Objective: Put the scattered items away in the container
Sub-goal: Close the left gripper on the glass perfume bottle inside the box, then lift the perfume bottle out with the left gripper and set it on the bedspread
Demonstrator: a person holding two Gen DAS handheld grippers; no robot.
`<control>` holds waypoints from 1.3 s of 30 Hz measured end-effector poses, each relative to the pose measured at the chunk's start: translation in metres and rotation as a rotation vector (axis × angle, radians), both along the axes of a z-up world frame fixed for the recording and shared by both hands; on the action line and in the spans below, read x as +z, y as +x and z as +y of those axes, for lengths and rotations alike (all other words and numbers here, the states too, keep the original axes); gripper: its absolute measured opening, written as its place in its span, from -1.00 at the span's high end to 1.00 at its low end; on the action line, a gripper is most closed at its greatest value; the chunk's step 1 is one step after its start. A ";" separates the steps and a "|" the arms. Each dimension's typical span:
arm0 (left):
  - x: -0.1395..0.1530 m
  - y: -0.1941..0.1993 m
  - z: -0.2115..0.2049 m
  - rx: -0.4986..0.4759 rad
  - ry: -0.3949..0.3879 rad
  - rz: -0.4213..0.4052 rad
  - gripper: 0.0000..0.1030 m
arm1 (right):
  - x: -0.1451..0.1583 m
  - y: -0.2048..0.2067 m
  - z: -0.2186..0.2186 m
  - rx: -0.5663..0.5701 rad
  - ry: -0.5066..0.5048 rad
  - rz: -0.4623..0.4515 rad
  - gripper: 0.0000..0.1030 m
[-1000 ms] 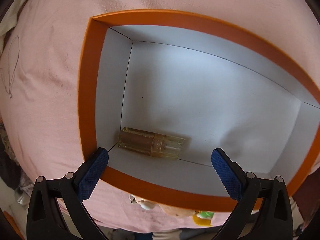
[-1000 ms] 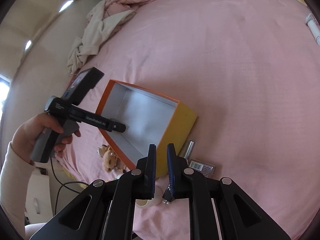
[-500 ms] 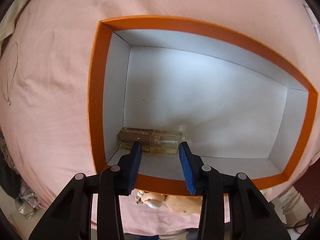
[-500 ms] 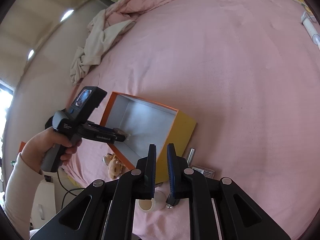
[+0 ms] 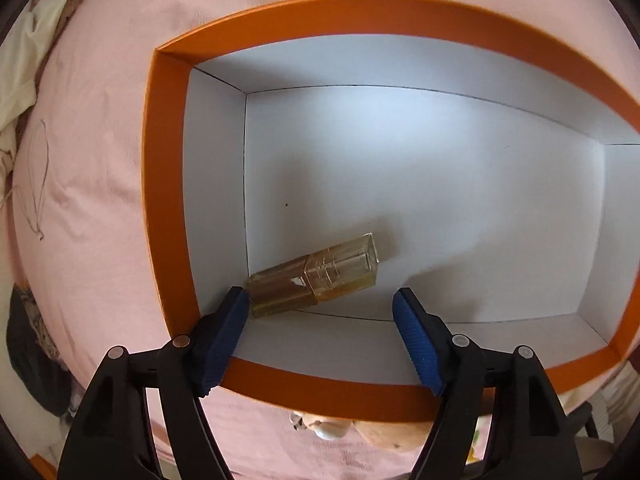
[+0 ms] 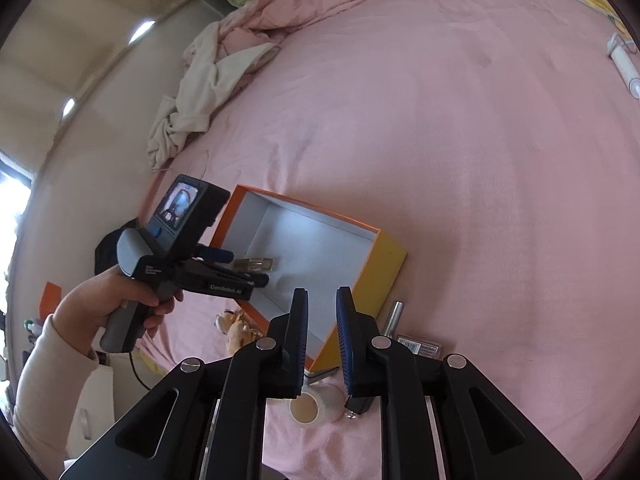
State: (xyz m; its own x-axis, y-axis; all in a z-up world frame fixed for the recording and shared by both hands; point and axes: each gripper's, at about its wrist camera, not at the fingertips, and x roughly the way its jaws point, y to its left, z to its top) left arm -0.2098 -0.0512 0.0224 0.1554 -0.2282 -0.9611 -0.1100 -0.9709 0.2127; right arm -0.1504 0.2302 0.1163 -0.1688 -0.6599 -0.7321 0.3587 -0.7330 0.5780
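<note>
From the left wrist view, the left gripper (image 5: 320, 312) hung over the orange box (image 5: 168, 208), pointing down into it, and its jaws were opening. The perfume bottle (image 5: 316, 276) lay on its side on the white floor of the box, in the near left corner, tilted a little. It sat between the blue pads but free of them; the left pad's tip was just beside the bottle's brown cap end, and whether it touched could not be told. So one item was already in the container.

From the right wrist view, the right gripper (image 6: 322, 340) hovered near the box's near right corner with its jaws nearly closed and nothing between them. A hand (image 6: 100, 308) held the left gripper at the box's left rim. On the pink bedspread (image 6: 460, 160), outside the box, several things remained: a pale roll of tape (image 6: 316, 404) just beyond the right fingertips, a metal tube (image 6: 394, 316) and a small flat barcoded packet (image 6: 420, 348) beside the box's yellow wall, and a small plush toy (image 6: 236, 324) to the left. A white object (image 6: 624, 64) lay far off at the right edge. By my judgement, the tidying was at an early stage, with most items left.
</note>
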 end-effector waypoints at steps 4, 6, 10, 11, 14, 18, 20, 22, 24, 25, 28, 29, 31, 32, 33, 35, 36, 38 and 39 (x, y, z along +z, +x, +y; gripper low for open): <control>0.013 -0.007 -0.008 0.004 0.025 0.068 0.24 | -0.003 -0.001 0.002 -0.005 0.001 -0.006 0.70; 0.017 -0.011 -0.018 0.055 0.051 0.077 0.64 | -0.004 -0.001 0.002 -0.007 0.003 -0.011 0.68; 0.027 -0.017 -0.026 0.090 0.091 0.093 0.64 | -0.005 -0.001 0.003 -0.005 0.001 -0.013 0.65; 0.030 -0.017 -0.025 0.090 0.100 0.105 0.64 | -0.005 -0.001 0.002 -0.006 0.000 -0.013 0.65; 0.049 -0.018 -0.024 0.109 0.153 0.159 0.64 | -0.004 -0.001 0.000 -0.001 -0.002 -0.011 0.64; 0.082 -0.013 -0.018 0.105 0.204 0.207 0.64 | -0.006 0.000 0.000 0.005 0.008 -0.015 0.64; 0.103 -0.007 -0.016 0.097 0.242 0.233 0.64 | -0.008 0.000 0.001 -0.001 0.022 -0.021 0.55; 0.122 -0.001 -0.012 0.086 0.277 0.253 0.64 | -0.010 -0.001 0.002 -0.011 0.044 -0.025 0.42; 0.139 0.005 -0.007 0.075 0.311 0.270 0.64 | -0.012 -0.001 0.001 -0.017 0.070 -0.027 0.39; 0.123 -0.002 0.019 0.071 0.324 0.273 0.64 | -0.013 0.000 -0.001 -0.013 0.092 -0.026 0.39; 0.085 -0.013 0.034 0.056 0.355 0.258 0.64 | -0.016 0.003 -0.007 -0.003 0.156 -0.024 0.39; 0.077 0.003 0.029 0.052 0.360 0.253 0.64 | -0.018 0.004 -0.009 -0.001 0.168 -0.026 0.39; 0.063 0.026 0.038 0.053 0.357 0.238 0.64 | -0.021 0.009 -0.014 0.006 0.177 -0.034 0.39; 0.060 0.041 0.041 0.059 0.353 0.234 0.64 | -0.023 0.011 -0.016 0.008 0.181 -0.038 0.38; 0.060 0.058 0.045 0.069 0.348 0.234 0.64 | -0.025 0.013 -0.018 0.011 0.185 -0.043 0.38; 0.057 0.086 0.038 0.095 0.359 0.235 0.64 | -0.029 0.020 -0.022 0.020 0.188 -0.056 0.37; 0.055 0.093 0.034 0.110 0.370 0.236 0.64 | -0.031 0.023 -0.024 0.024 0.189 -0.062 0.37; 0.053 0.100 0.026 0.146 0.396 0.240 0.60 | -0.033 0.028 -0.029 0.039 0.175 -0.077 0.37; 0.051 0.102 0.023 0.168 0.408 0.241 0.51 | -0.034 0.031 -0.031 0.049 0.160 -0.085 0.37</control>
State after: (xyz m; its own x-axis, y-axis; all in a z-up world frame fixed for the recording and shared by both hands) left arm -0.1081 -0.0285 0.0736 -0.0798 0.1827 -0.9799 0.0602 -0.9804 -0.1877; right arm -0.1194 0.1988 0.0826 -0.0725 -0.5401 -0.8385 0.3514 -0.8006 0.4853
